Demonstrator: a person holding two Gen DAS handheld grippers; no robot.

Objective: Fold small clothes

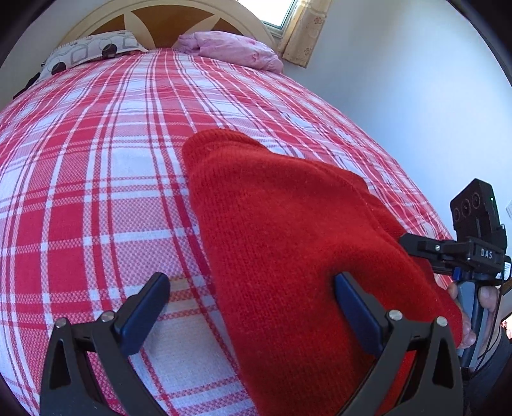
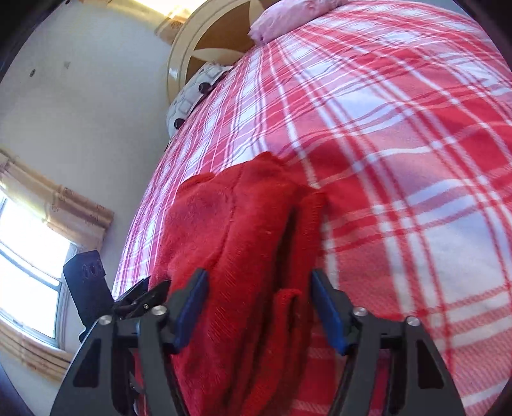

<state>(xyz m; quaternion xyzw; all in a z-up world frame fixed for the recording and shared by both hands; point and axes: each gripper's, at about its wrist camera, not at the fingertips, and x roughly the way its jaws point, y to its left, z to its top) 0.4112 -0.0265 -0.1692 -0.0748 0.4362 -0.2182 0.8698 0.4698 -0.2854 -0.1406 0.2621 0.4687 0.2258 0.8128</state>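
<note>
A red knitted garment (image 1: pixel 281 230) lies folded on the red and white checked bedspread (image 1: pixel 96 166). My left gripper (image 1: pixel 252 288) is open just above it, the left finger over the bedspread and the right finger over the knit. In the right wrist view the same garment (image 2: pixel 230 243) lies in folds between the fingers of my right gripper (image 2: pixel 259 288), which is open around it. The right gripper also shows in the left wrist view (image 1: pixel 412 243) at the garment's right edge. The left gripper's body (image 2: pixel 89 288) shows in the right wrist view.
A patterned pillow (image 1: pixel 89 51) and a pink bundle of cloth (image 1: pixel 233 48) lie at the headboard (image 1: pixel 172 19). A white wall (image 1: pixel 400 80) runs along the bed's right side. A curtained window (image 2: pixel 28 262) is beside the bed.
</note>
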